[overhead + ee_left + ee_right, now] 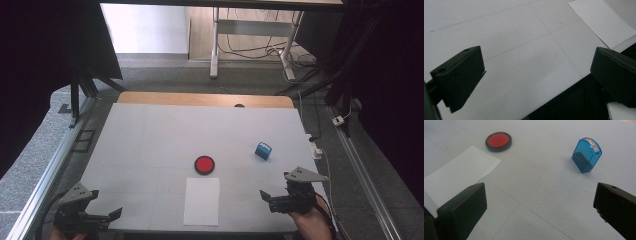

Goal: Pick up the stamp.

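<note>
Blue stamp (586, 155) sits untouched on the surface (150, 135), ahead of my right claw (266, 199), well apart from the red ink pad (204, 164) and white paper (201, 201). Both claws gape empty, left claw (114, 214) idle; I judge everything remains undone.

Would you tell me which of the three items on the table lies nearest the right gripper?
The blue stamp; the red ink pad and white paper lie farther left of the right gripper.
</note>
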`<state>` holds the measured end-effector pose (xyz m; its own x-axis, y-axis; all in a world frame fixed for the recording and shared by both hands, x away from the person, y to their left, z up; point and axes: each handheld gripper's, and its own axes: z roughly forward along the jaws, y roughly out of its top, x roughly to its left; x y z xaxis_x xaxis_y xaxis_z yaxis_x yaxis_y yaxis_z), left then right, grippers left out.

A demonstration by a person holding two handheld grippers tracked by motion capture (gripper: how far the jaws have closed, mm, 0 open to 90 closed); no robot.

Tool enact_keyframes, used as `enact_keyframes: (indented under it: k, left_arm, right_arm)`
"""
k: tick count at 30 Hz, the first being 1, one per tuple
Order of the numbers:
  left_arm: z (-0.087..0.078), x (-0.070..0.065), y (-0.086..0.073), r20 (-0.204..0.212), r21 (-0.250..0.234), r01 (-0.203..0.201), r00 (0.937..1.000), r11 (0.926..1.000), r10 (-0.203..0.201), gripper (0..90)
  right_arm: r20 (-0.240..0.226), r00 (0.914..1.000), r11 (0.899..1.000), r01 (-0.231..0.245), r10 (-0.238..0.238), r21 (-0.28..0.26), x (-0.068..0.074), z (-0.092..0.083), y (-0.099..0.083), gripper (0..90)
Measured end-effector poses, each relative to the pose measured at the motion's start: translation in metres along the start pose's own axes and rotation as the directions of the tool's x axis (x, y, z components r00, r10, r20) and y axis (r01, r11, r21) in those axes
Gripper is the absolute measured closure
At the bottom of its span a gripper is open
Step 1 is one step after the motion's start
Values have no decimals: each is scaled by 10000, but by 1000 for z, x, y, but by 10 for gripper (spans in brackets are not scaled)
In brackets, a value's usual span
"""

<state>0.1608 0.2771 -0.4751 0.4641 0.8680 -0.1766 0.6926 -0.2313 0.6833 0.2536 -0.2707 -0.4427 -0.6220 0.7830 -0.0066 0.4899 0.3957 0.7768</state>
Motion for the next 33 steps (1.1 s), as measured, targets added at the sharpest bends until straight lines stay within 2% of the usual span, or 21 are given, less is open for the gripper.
enact_keyframes:
  k: [2, 5, 8, 17, 21, 24, 29, 33]
  left_arm:
    - [0, 0, 0, 11, 1, 41, 10000, 10000, -41, 0]
    - [0, 0, 0, 48, 10, 62, 10000, 10000, -62, 0]
    - [0, 0, 0, 62, 9, 63, 10000, 10000, -63, 0]
    - [0, 1, 0, 75, 3, 90, 9999, 10000, -90, 0]
    - [0, 1, 0, 74, 0, 104, 9999, 9999, -104, 0]
    - [0, 1, 0, 78, -12, 125, 9999, 9999, -125, 0]
    - [0, 2, 0, 104, -35, 129, 9999, 9999, -128, 0]
    - [-1, 2, 0, 129, -33, 159, 9998, 9999, -159, 0]
  right_arm:
    - [-101, 9999, 9999, 109, -110, -50, 2, 2, 4, 0]
    - [-200, 9992, 9992, 364, -360, 166, 6, 7, 10, 0]
    - [-368, 9990, 9990, 285, -273, 332, 5, 14, 14, 0]
    - [-329, 9990, 9974, -280, 302, 661, -11, 33, 21, 0]
    - [-261, 9991, 9960, -308, 331, 840, -14, 38, 23, 0]
    - [-177, 9986, 9960, -487, 502, 753, -20, 44, 28, 0]
    - [19, 9993, 9956, -379, 379, 859, -27, 53, 33, 0]
    - [-12, 9990, 9949, -454, 457, 902, -34, 60, 37, 0]
